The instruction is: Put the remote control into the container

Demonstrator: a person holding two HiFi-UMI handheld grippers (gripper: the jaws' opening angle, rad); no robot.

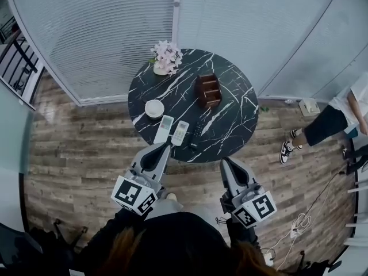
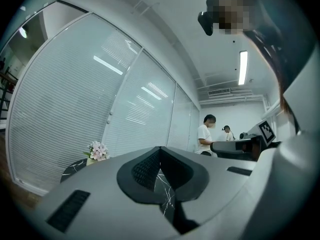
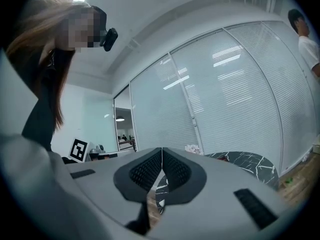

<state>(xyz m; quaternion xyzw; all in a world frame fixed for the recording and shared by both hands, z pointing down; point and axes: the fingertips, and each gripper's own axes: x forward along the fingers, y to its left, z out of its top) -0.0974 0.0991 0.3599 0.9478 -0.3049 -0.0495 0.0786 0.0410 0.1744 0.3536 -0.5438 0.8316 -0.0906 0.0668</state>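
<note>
We look down on a round black marble table [image 1: 236, 119] with white veins, standing on a wooden floor [image 1: 75, 154] before a curved glass wall with blinds [image 1: 98, 33].

Three remotes lie side by side, near one another, along the table's near edge. From left to right they are a white remote control [image 1: 164, 129], a second white remote control [image 1: 180, 133] and a black remote control [image 1: 196, 132]. All three lie outside the brown wooden container [image 1: 208, 91], which stands about the middle of the table, apart from them.

A small white round dish [image 1: 154, 108] sits by the left edge. A bunch of pink flowers [image 1: 167, 56] sits at the far edge.

We hold a gripper in each hand. The left gripper [image 1: 165, 147] has its jaws together with nothing between them, and its tip shows at the near edge, just below the first white remote control. The right gripper [image 1: 225, 161] also has its jaws together and empty. It is over the floor, just short of the near edge.

Another person [image 1: 330, 122] stands on the floor beyond the table's right edge.
</note>
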